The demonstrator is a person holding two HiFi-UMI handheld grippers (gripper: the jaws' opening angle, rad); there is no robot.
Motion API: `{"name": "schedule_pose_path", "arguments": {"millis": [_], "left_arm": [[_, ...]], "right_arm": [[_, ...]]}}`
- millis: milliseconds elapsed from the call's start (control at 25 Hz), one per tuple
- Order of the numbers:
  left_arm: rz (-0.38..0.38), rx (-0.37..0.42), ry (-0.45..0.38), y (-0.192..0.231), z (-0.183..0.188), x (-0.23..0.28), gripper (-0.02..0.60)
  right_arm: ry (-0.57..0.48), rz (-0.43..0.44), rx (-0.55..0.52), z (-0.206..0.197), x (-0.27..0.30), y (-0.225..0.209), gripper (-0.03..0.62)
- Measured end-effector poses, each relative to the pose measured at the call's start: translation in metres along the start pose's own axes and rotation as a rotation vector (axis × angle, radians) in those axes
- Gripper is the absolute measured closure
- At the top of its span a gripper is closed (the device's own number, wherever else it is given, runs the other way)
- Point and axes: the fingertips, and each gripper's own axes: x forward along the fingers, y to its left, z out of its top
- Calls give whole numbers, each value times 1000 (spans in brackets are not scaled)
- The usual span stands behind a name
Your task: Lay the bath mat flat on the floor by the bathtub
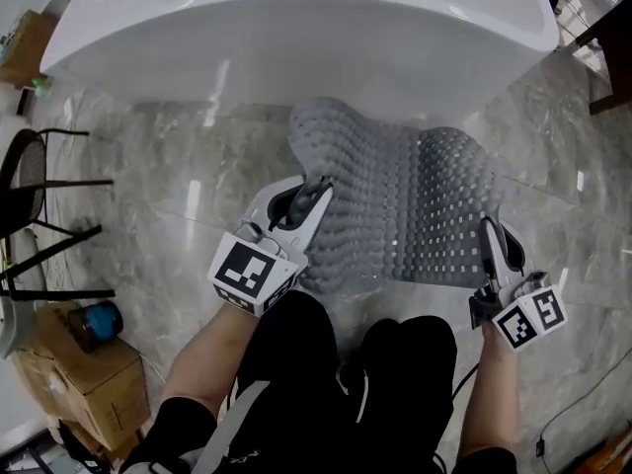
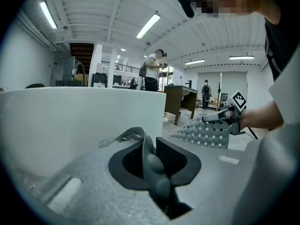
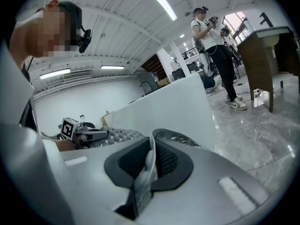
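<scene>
ok so quick status from my end: both hand-held grippers are clamped on the bath mat (image 1: 415, 205). The left hand-held gripper (image 1: 314, 196) has its jaws nearly together, pinching the near-left edge. In the left gripper view the grey rubber with its round nubs is squeezed right between the pads. The right hand-held gripper (image 1: 488, 233) does the same on the near-right edge, jaws narrow w/ a thin fold of mat standing between them. The mat itself is grey, covered in bumps and little square holes. It sits between my knees and the white bathtub (image 1: 296, 38), over the marble floor (image 1: 178, 176). It's def not flat yet: the near edge is held up off the floor by both grippers, the middle bulges, and the far-left part curls up close to the tub wall. Can't tell if the far edge actually touches the tub or just sits beside it. Off to the left there's a black chair (image 1: 30, 196), and below it a cardboard box (image 1: 84, 378) w/ a blue thing (image 1: 101, 319) on it, all well apart from the mat. In the bg of the gripper views another person (image 3: 213, 41) is standing behind the tub, holding some gear up, nowhere near my stuff.
</scene>
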Motion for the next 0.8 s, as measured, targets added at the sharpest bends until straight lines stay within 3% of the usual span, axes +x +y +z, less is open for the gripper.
{"name": "schedule_pose_path", "arguments": {"millis": [240, 800], "left_arm": [[-36, -55, 8, 6, -49, 20, 529], [-106, -55, 76, 33, -142, 67, 546]], "right_arm": [[6, -2, -9, -41, 12, -22, 572], [21, -41, -37, -101, 19, -88, 572]]}}
